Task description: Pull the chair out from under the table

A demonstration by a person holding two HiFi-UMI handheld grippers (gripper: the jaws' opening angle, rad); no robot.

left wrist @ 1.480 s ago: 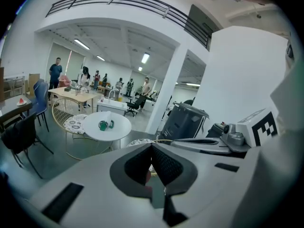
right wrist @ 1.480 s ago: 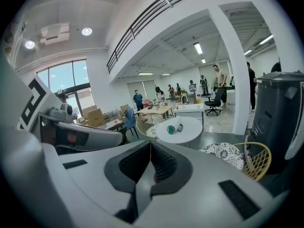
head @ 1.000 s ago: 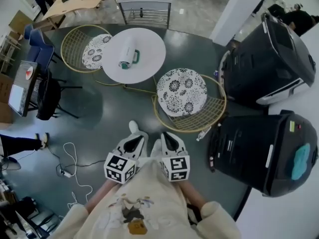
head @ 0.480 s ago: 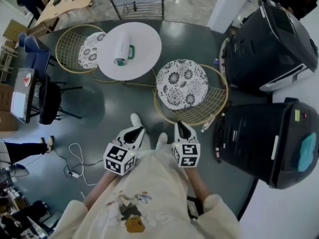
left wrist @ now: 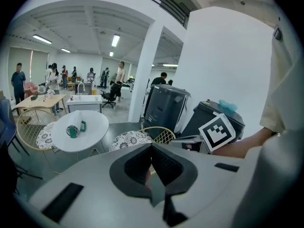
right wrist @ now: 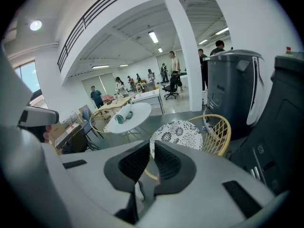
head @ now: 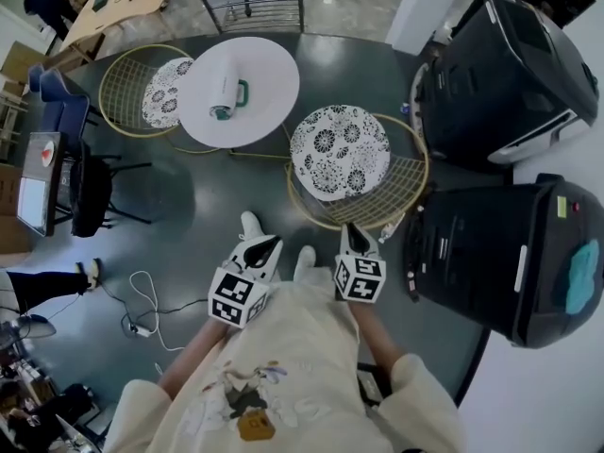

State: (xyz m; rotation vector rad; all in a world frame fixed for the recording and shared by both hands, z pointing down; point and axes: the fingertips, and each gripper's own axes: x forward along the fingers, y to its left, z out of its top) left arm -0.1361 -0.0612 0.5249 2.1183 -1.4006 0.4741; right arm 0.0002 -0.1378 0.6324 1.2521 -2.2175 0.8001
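Note:
The nearer chair, a gold wire frame (head: pixel 400 189) with a round black-and-white patterned cushion (head: pixel 340 151), stands just right of the white round table (head: pixel 255 69), clear of its top. A second such chair (head: pixel 142 91) sits at the table's far left, its cushion partly under the top. A green-handled mug (head: pixel 223 93) lies on the table. My right gripper (head: pixel 353 234) is shut and empty, its tip over the near chair's front rim; contact cannot be told. My left gripper (head: pixel 263 247) is shut and empty, above the floor left of that chair. The cushion (right wrist: pixel 178 133) shows ahead of the right jaws.
Two large dark bins (head: pixel 514 88) (head: pixel 491 258) stand close at the right, beside the near chair. A black office chair (head: pixel 90 182) and a loose cable (head: pixel 132 300) are on the floor at left. The person's shoes (head: pixel 250 225) are just behind the grippers. People stand far back.
Both grippers have moved forward and down toward the near chair. The right one went farther, reaching the chair's front rim, and rolled. Both stayed shut.

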